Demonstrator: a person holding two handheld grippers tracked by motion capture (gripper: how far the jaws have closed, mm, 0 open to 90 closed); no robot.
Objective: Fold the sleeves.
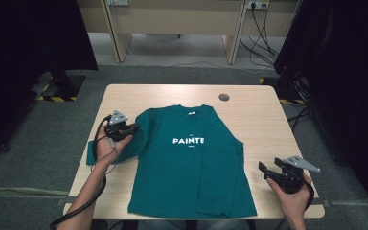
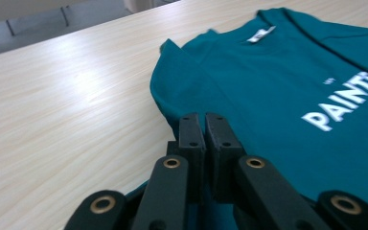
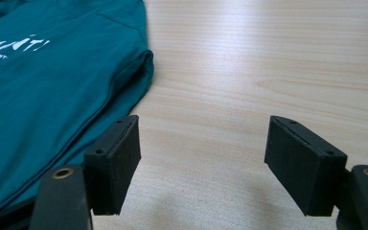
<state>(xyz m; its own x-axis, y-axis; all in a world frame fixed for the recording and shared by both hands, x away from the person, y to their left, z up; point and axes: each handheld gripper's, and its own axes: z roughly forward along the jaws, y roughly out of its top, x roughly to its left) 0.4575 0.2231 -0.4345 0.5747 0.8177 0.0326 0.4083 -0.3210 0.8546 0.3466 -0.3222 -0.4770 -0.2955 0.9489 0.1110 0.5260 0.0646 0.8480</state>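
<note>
Here we note the left gripper (image 1: 135,127) first: its jaws are pressed together, and in the left gripper view they meet over the teal cloth at the shoulder. Whether a fold of fabric is pinched between the pads we cannot tell for sure. In the high view its tips sit at the shirt's shoulder seam, with the sleeve (image 1: 106,152) trailing down beneath the hand towards the table's left edge.

Our right gripper (image 1: 265,171) rests well apart from the left one, over bare wood near the table's right front corner. Its jaws stand wide, nothing between them, and its fingertips point towards the shirt's right side without touching it.

The T-shirt (image 1: 182,167) lies flat, front up, in the middle of the table (image 1: 258,120), collar away from us, hem at the near edge. White lettering (image 1: 188,141) crosses the chest. Its right side is folded in over the body.

A small dark round spot (image 1: 224,97) sits in the tabletop beyond the collar.
</note>
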